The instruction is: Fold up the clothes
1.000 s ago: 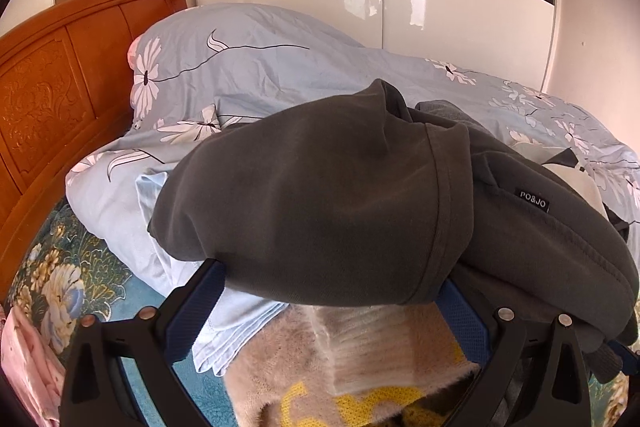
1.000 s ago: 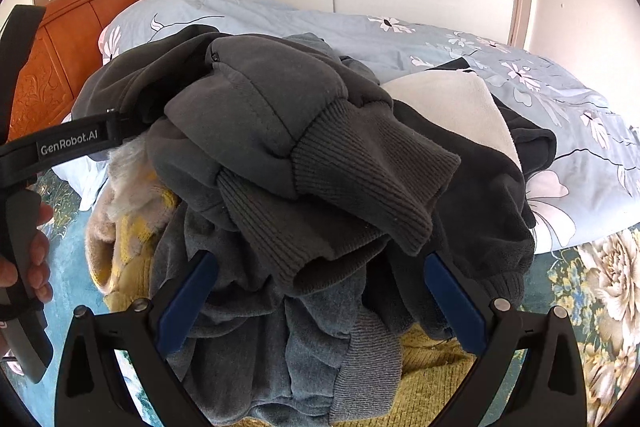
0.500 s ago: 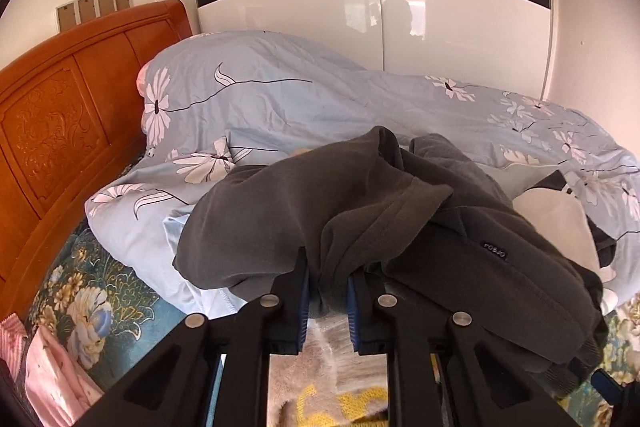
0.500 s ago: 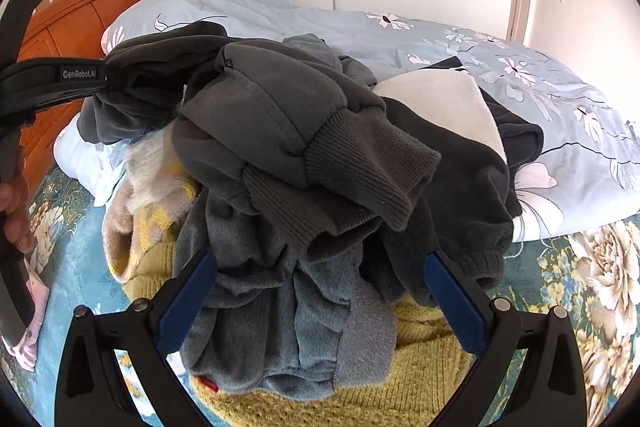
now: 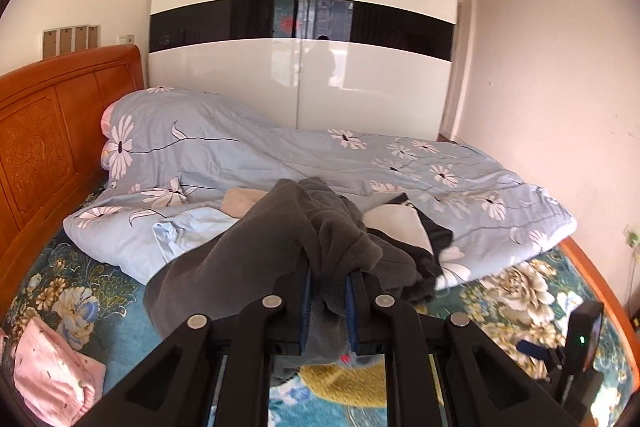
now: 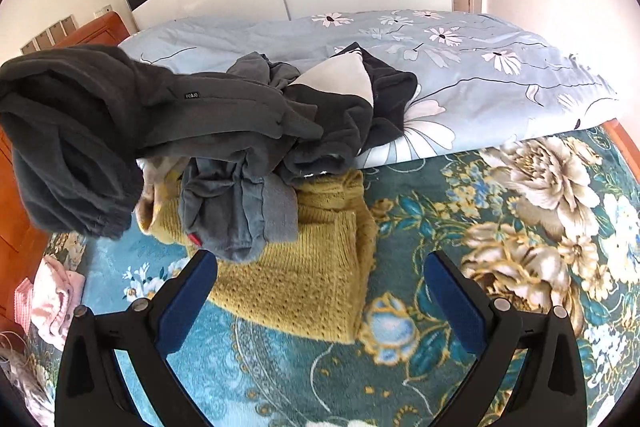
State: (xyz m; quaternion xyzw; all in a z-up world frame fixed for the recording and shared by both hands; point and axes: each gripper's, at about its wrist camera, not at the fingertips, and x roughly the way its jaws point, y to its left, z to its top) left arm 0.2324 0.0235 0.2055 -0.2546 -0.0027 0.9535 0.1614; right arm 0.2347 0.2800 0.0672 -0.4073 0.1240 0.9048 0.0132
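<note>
My left gripper [image 5: 327, 301] is shut on a fold of the dark grey sweatshirt [image 5: 256, 247] and holds it lifted above the clothes pile. In the right wrist view the same sweatshirt [image 6: 100, 115] hangs at the left, stretched up from the pile. Under it lie a lighter grey garment [image 6: 236, 211], a mustard knit sweater [image 6: 304, 287] and a black and white garment [image 6: 352, 83]. My right gripper [image 6: 320, 301] is open and empty, above the teal floral bedspread [image 6: 500, 227] in front of the sweater.
A light blue flowered duvet [image 5: 280, 155] lies across the bed behind the pile. An orange wooden headboard [image 5: 44, 131] is at the left. A pink garment [image 5: 52, 383] lies at the front left. A white wardrobe [image 5: 304, 75] stands behind the bed.
My left gripper closed on the dark grey sweatshirt and lifted it up and back from the pile. My right gripper pulled back from the pile, staying open.
</note>
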